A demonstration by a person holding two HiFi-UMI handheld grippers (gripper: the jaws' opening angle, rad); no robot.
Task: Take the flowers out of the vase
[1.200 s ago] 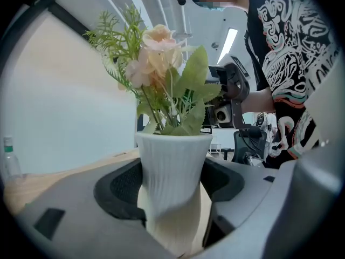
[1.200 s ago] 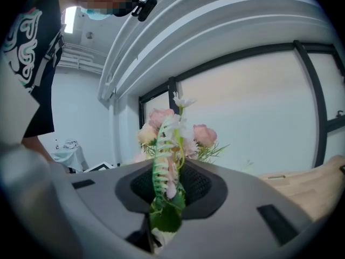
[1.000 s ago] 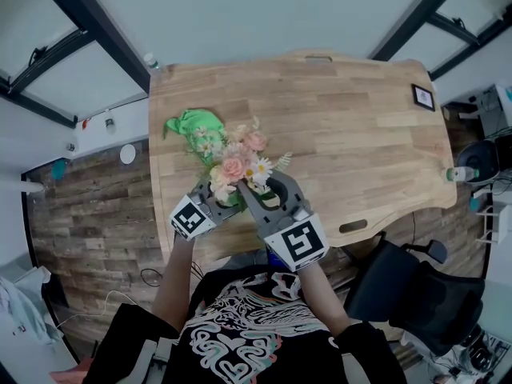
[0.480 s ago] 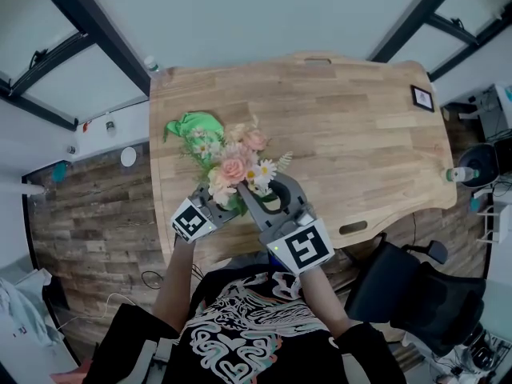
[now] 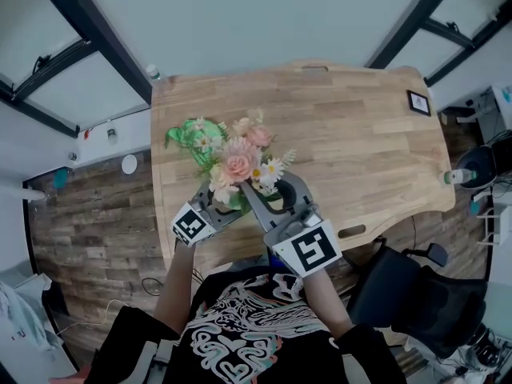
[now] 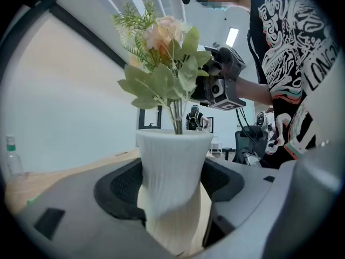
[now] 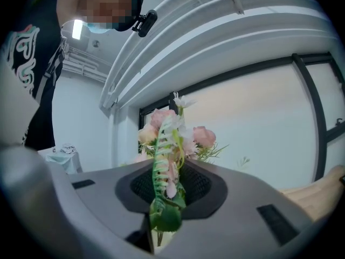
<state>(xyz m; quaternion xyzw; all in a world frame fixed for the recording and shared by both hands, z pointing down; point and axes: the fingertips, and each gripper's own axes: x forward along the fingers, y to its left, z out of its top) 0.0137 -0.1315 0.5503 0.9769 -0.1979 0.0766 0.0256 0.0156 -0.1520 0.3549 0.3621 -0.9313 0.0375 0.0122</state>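
Note:
A bouquet of pink and white flowers (image 5: 238, 157) stands over the near left part of the wooden table (image 5: 360, 142). Its stems (image 6: 176, 117) still run down into the mouth of a white ribbed vase (image 6: 172, 182). My left gripper (image 5: 222, 205) is shut on that vase's waist, both pads pressed against it. My right gripper (image 5: 264, 186) is shut on the bunch of green stems and leaves (image 7: 163, 201), with the blooms (image 7: 173, 129) rising beyond its jaws. In the head view the flowers hide the vase. The right gripper (image 6: 220, 84) also shows beside the bouquet in the left gripper view.
A green cloth (image 5: 186, 131) lies on the table behind the flowers. A small black frame (image 5: 418, 101) sits at the far right corner. One bottle (image 5: 152, 72) stands at the far left edge, another (image 5: 458, 176) off the right side. An office chair (image 5: 416, 294) stands at the near right.
The right gripper has risen with the bouquet, so the blooms sit higher and now cover part of the green cloth. The left gripper and the vase have stayed put.

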